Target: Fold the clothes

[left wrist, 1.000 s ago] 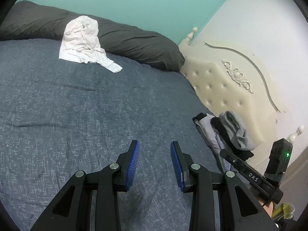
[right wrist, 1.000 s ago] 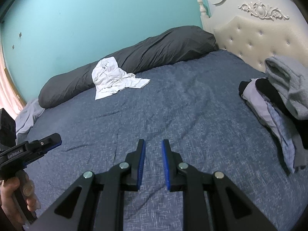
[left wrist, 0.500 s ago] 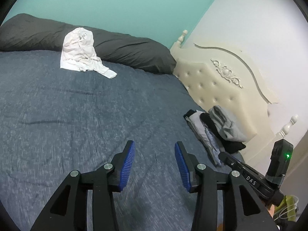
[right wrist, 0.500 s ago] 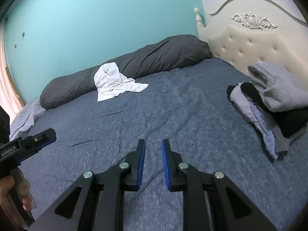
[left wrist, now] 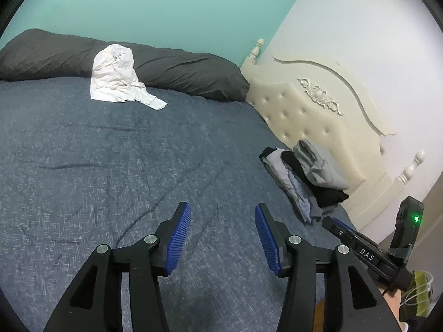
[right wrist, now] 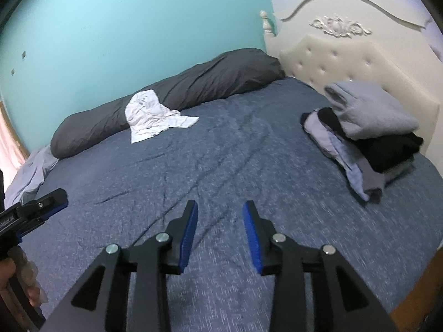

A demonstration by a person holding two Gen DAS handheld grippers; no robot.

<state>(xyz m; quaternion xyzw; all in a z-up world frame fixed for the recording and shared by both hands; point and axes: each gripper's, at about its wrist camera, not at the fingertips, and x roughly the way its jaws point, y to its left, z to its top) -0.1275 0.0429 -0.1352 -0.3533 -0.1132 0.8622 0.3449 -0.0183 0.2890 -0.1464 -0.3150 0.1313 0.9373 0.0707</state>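
Blue-covered bed (right wrist: 221,149) lies below me. My left gripper (left wrist: 223,232) and right gripper (right wrist: 220,229) hover with jaws apart, empty. White garment (right wrist: 155,114) rests crumpled against dark bolster (right wrist: 193,85); clothes pile (right wrist: 365,132) sits by headboard (right wrist: 346,55).

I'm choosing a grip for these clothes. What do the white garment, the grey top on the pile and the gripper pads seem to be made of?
White garment: thin woven cloth, likely cotton, matte, since it creases sharply. Grey top on the pile: thicker, soft knit or fleece, judging by its rounded, bulky folds. Pads on both the right gripper and the left gripper: blue, ribbed, probably rubber or soft plastic.
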